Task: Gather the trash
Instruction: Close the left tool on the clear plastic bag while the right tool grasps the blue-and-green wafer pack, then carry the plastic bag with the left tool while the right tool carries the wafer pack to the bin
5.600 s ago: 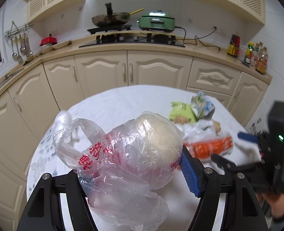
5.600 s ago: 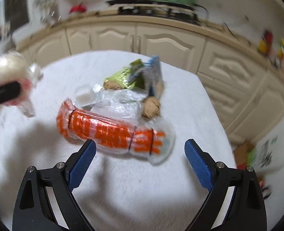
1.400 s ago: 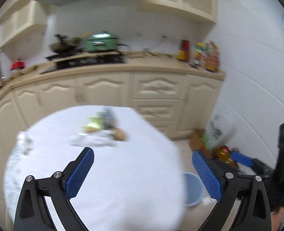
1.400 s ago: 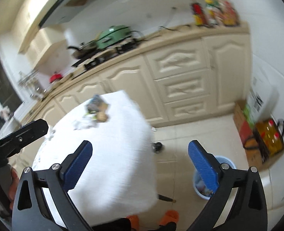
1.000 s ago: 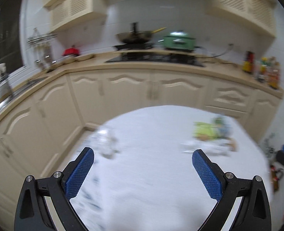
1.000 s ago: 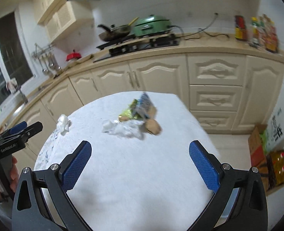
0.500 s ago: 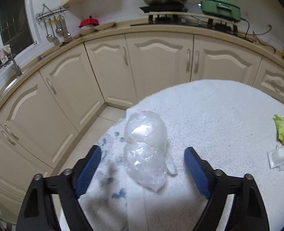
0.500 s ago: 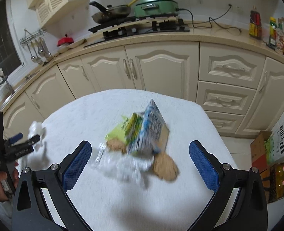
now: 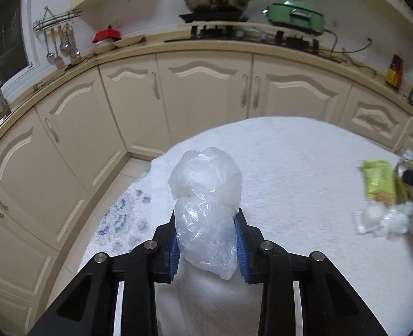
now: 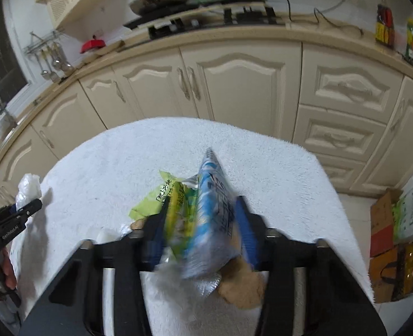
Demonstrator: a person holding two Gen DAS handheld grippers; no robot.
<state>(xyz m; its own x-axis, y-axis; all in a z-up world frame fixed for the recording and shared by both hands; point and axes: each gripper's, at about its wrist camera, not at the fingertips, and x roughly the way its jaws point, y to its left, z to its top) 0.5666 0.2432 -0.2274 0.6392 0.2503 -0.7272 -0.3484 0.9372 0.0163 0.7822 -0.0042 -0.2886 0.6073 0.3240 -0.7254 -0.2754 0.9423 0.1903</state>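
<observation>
At lower centre, the left gripper (image 9: 206,240) pinches the clear plastic bag (image 9: 206,204) and the right gripper (image 10: 201,235) clamps the snack wrappers (image 10: 203,218); both should squeeze firmly before lifting.

Right claw (image 10: 199,233) is clamped on a blue snack wrapper (image 10: 213,224) and a green one (image 10: 175,204), over the white surface (image 10: 117,162). Left claw (image 10: 19,210) sits far left, pinching a clear plastic bag (image 10: 28,186).
</observation>
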